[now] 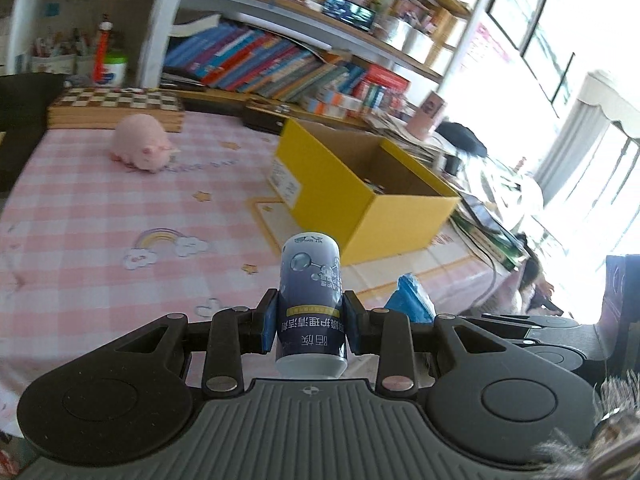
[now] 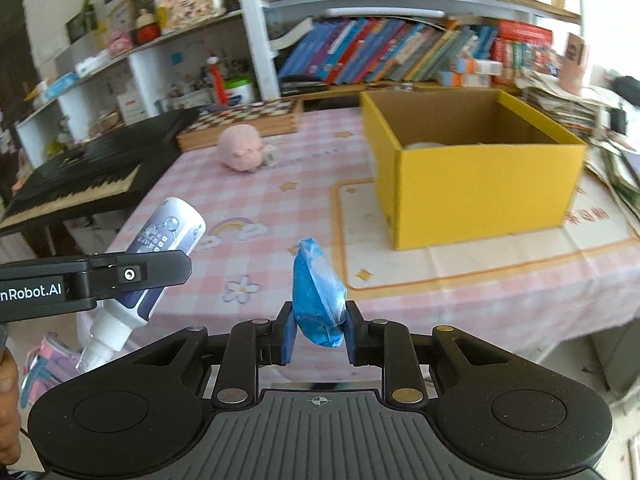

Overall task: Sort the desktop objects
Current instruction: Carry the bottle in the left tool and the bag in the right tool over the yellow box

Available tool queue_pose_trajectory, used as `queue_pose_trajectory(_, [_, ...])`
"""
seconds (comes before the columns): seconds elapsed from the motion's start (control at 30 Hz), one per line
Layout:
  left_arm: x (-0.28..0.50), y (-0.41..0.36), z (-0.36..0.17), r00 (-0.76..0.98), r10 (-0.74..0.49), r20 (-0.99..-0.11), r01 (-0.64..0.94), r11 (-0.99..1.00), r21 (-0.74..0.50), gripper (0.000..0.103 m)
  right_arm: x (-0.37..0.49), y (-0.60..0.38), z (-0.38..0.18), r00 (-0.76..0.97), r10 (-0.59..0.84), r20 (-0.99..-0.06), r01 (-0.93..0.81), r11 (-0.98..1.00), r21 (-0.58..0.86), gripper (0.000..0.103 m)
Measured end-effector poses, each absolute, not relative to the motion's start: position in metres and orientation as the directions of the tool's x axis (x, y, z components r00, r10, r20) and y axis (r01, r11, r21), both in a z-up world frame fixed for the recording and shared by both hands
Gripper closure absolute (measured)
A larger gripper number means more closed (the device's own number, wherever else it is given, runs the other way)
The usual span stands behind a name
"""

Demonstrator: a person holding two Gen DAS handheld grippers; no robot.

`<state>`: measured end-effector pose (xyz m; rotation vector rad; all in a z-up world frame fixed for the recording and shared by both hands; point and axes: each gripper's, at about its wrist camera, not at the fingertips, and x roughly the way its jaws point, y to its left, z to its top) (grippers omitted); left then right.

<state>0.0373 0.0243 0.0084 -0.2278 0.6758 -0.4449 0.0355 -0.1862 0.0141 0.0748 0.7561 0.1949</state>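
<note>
My left gripper point(image 1: 310, 326) is shut on a dark blue and white spray bottle point(image 1: 311, 300), held upside down above the pink checked tablecloth point(image 1: 100, 216). The same bottle point(image 2: 160, 256) and the left gripper's arm point(image 2: 92, 278) show at the left of the right wrist view. My right gripper point(image 2: 319, 338) is shut on a blue plastic-wrapped packet point(image 2: 318, 300); this packet point(image 1: 412, 298) also peeks in at the right of the left wrist view. An open yellow cardboard box point(image 2: 480, 172) stands ahead on the table, also seen as the yellow box point(image 1: 360, 184). A pink pig toy point(image 1: 140, 144) lies farther back.
A folded chessboard point(image 1: 116, 106) lies at the table's far edge, with bookshelves point(image 1: 280, 60) behind. A black keyboard piano point(image 2: 80, 172) stands left of the table. Stacked papers and books point(image 2: 592, 120) crowd the right side. A cream mat point(image 2: 460, 256) lies under the box.
</note>
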Motion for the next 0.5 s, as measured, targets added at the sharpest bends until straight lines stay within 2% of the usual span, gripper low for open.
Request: queue_pose_trajectory(0.5, [0.056, -0.026, 0.004, 0.608, -0.566, -0.556, 0.446, 0.823, -0.351, 0.072, 0.028, -0.231, 0.012, 0.713, 0.105, -0.694, -0.015, 0.991, 0.135, 0.079])
